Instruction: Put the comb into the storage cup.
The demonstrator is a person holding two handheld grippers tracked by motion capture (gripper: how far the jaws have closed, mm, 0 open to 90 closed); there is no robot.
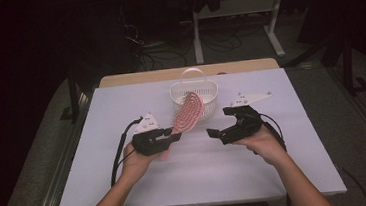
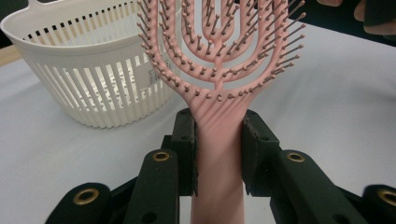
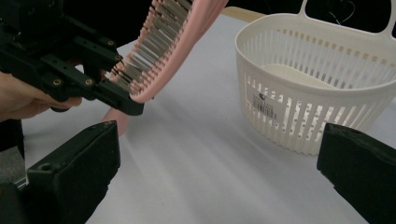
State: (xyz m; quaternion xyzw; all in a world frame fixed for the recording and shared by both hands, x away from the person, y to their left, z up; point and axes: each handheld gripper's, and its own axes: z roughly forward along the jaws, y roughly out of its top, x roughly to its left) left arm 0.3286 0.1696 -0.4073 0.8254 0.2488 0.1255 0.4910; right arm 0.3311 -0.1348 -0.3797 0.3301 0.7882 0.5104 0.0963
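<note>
A pink vented hairbrush with a bristled oval head is held off the table, head tilted up toward the basket. My left gripper is shut on its handle, both pads pressing the neck just below the head. The white slatted basket with a loop handle stands behind the brush, near the table's far edge. My right gripper hovers to the right of the brush, jaws wide apart with nothing between them. In the right gripper view the brush head and the left gripper sit at upper left, the basket at right.
A white sheet covers the table; a wooden strip shows along its far edge. Beyond it are dark floor, cables and a white desk frame. The front half of the sheet lies bare below both hands.
</note>
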